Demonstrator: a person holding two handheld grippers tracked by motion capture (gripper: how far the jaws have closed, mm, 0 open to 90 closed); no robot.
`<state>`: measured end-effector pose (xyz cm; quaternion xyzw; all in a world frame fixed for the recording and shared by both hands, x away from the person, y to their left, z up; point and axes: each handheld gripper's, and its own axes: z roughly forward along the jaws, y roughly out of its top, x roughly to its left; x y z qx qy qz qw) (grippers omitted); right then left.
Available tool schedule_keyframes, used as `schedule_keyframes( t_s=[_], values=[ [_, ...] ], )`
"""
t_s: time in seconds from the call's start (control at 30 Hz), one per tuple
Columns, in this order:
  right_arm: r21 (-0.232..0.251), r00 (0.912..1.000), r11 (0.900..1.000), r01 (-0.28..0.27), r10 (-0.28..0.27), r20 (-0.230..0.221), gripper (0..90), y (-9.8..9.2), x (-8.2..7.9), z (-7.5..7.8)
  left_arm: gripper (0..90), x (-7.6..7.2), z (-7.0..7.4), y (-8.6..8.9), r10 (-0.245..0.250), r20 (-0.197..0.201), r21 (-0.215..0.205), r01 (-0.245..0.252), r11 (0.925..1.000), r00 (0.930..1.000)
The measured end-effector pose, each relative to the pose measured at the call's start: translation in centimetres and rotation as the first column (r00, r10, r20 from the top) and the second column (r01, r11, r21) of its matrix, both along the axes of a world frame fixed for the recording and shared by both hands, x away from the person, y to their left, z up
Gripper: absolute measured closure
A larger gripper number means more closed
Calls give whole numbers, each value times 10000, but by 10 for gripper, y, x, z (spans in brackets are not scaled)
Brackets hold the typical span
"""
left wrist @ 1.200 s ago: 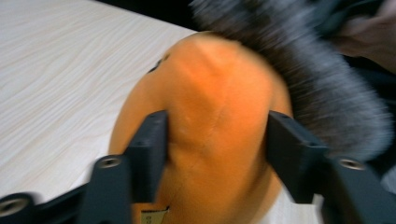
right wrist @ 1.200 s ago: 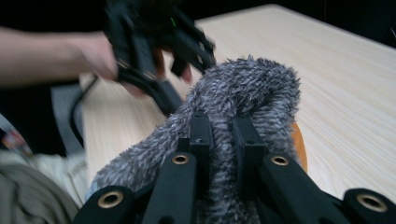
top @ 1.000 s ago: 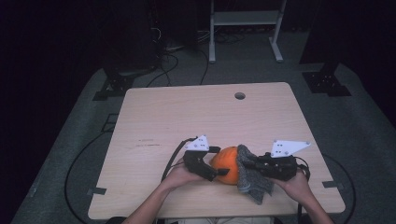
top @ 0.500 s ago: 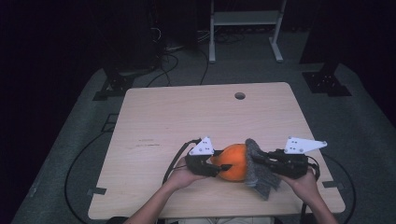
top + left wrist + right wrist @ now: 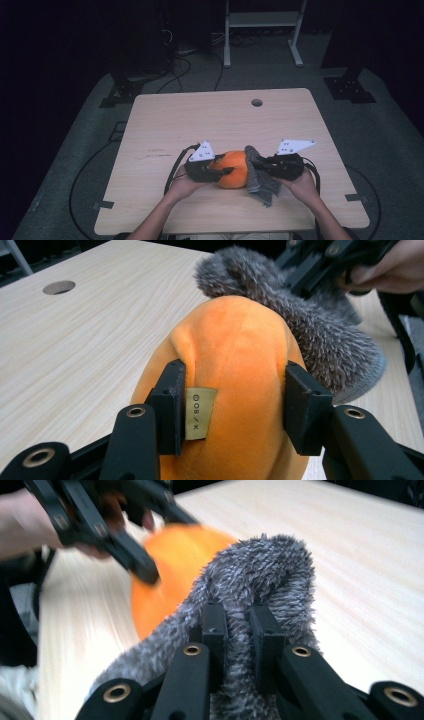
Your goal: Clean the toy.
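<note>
Wooden bench, high view: orange plush ball sits near the front edge, around 6 o'clock of the bench centre, between both hands. Left tongs come at it from 9 o'clock; their jaws have just been closing and now clamp the ball. In the left gripper view the two black pads press into the orange fabric on either side, left one right beside a small sewn label. Grey fuzzy cloth lies against the ball's 3 o'clock side, touching it, lower end trailing toward 5 o'clock onto the bench. Right tongs reach in from 3 o'clock, jaws nearly together, pinched on a fold of that cloth; the right gripper view shows the fold standing up between the pads, with the ball blurred behind at 11 o'clock. Round cable hole at 1 o'clock, well apart from everything. Cables trail off both tongs toward the person.
</note>
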<state>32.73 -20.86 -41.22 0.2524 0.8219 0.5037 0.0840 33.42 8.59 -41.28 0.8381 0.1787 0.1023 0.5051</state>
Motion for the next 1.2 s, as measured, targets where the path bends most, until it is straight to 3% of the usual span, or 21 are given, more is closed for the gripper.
schedule_keyframes(
  t_s=[0.1,0.23,0.33,0.4,0.43,0.5,0.53,0.57,0.63,0.7,0.8,0.9,1.0,1.07,1.17,1.2],
  values=[
    [137,9999,9999,61,-60,-81,794,-6,-1,3,504,0,1,-2,81,120,103,-82,9999,9999],
    [1019,9992,9944,-276,247,304,793,-2,-5,19,504,-1,-2,-12,-81,174,256,76,9996,9998],
    [719,9996,9972,-194,177,231,794,2,1,18,494,-2,-2,-13,-258,36,349,256,9991,9997],
    [608,9995,9977,-284,293,-141,796,3,4,10,445,-1,-3,-11,-585,-306,296,594,9978,9978],
    [601,9986,9974,-397,418,-338,796,3,5,7,394,0,-4,-10,-847,-584,113,855,9963,9947],
    [183,9974,9982,-575,583,-436,797,5,1,2,331,5,0,-2,-1484,-1324,-929,1368,9862,9800],
    [-60,9976,9983,-575,573,-394,797,5,-2,-1,324,6,2,2,-1586,-1385,-1275,1412,9817,9776],
    [-15,9970,9982,-606,604,-476,797,4,-5,-4,324,7,4,3,-1445,-1328,-1376,1262,9824,9805],
    [57,9964,9981,-618,620,-583,797,0,-10,-8,324,8,4,2,-1023,-1249,-1043,894,9905,9869],
    [34,9963,9979,-651,652,-562,796,-2,-14,-11,325,9,-2,-3,-688,-1345,-613,610,9963,9885],
    [-281,9947,9960,-851,832,-610,796,-5,-20,-13,323,6,-10,-10,-803,-1495,-266,771,9967,9855],
    [-562,9924,9925,-1086,1049,-649,794,-9,-26,-8,363,-2,-12,-15,-1000,-1281,329,1050,9939,9867],
    [-162,9972,9972,-730,727,-170,794,-12,-25,4,390,-5,-12,-16,-1534,-1300,830,1649,9828,9796],
    [-38,9983,9984,-563,562,-131,794,-12,-18,8,392,-7,-10,-15,-1646,-1267,1046,1781,9784,9782],
    [-216,9955,9966,-795,783,-537,795,-4,-12,0,366,-8,-7,-13,-1890,-1367,1036,2038,9735,9724],
    [-279,9947,9956,-891,875,-546,795,0,-14,-2,332,-7,-4,-10,-2137,-1487,696,2257,9717,9655]
  ],
)
